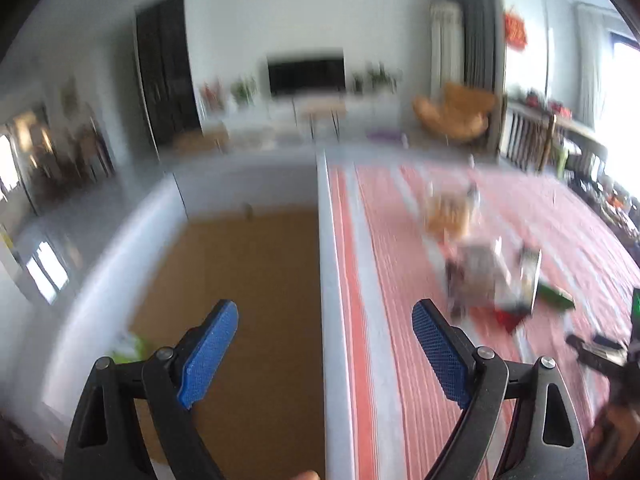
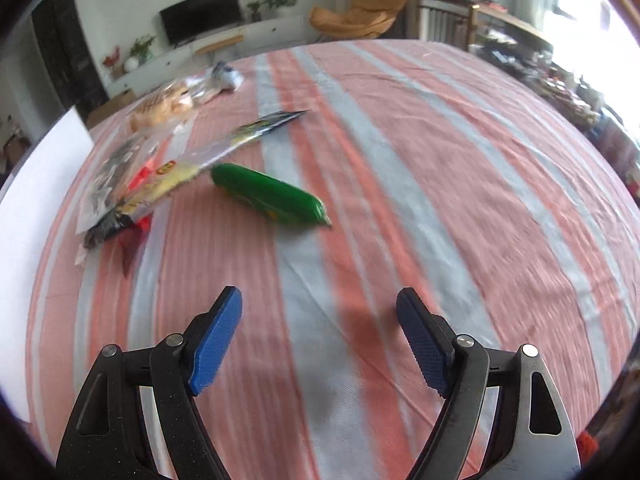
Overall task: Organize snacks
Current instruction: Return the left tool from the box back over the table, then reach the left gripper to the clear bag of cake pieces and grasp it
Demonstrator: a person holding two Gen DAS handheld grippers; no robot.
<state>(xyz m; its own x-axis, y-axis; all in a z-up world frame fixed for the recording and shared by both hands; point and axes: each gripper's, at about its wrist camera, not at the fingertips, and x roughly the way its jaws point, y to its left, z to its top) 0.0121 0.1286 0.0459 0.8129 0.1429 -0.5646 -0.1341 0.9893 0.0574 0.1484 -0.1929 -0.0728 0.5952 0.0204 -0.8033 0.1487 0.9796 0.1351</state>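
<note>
**A:** Left wrist view first: what does it give that the other misses?

**B:** The inside of a white box (image 1: 326,280) with a brown cardboard-coloured floor. The left gripper (image 1: 325,354) hangs over its right wall, blue pads spread wide, nothing between them. One pad is over the box floor, the other over the striped worktop (image 1: 400,320).

**A:** Anything in the box?

**B:** One pale green thing (image 1: 128,346) near the close left corner, too blurred to name. The rest of the floor that shows is bare.

**A:** And the snacks?

**B:** On the worktop right of the box, smeared by blur: an orange-brown bag (image 1: 446,212) farther back, a clear packet (image 1: 480,276) nearer, a green tip (image 1: 556,298) beyond it. At the far right edge, part of the other gripper.

**A:** Right wrist view?

**B:** Sharper. The right gripper (image 2: 319,338) is open as well and holds nothing; its pads hover above bare red-and-grey cloth. The green snack pack (image 2: 268,196) lies alone on the cloth, ahead and to the left. Just beside it, a pile of clear packets (image 2: 160,176) overlapping one another, with a red wrapper (image 2: 136,236) poking out underneath.

**A:** Farther back?

**B:** A bread-like bag (image 2: 164,108) and a small white-and-blue pack (image 2: 226,76). Of the box, only its white wall (image 2: 40,220) at the left; its inside is hidden here.
</note>
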